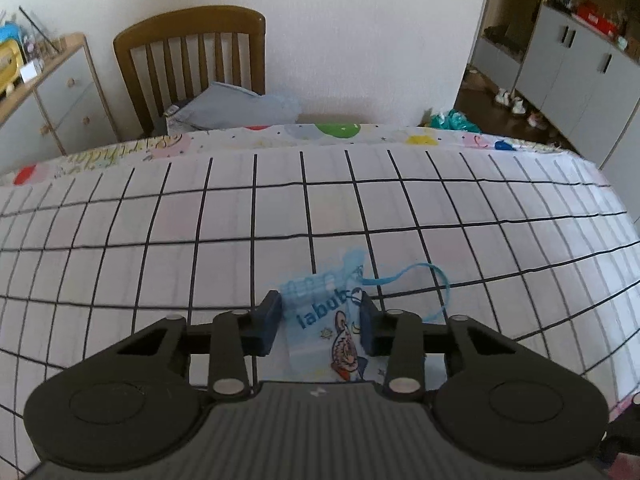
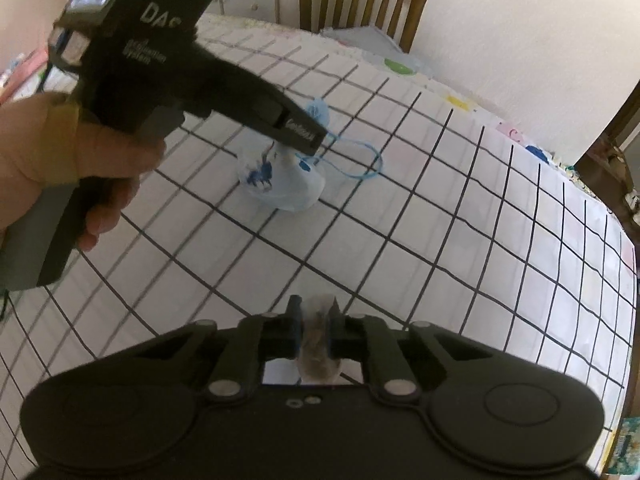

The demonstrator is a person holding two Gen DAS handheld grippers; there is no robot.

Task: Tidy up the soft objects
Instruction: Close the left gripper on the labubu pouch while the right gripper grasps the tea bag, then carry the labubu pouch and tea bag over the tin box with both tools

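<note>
A sheer blue drawstring pouch printed "labubu" with a cartoon figure lies on the grid-patterned tablecloth. My left gripper straddles the pouch, one finger at each side, the jaws still apart. The pouch's blue cord loops out to the right. In the right wrist view the pouch sits under the left gripper's tip, with the cord beside it. My right gripper is shut on a small soft grey-brown and white object, held above the cloth.
A wooden chair with a grey cushion stands behind the table's far edge, where a balloon-print cloth shows. A drawer cabinet is at left, white cupboards at right. The hand holding the left gripper fills the right view's left side.
</note>
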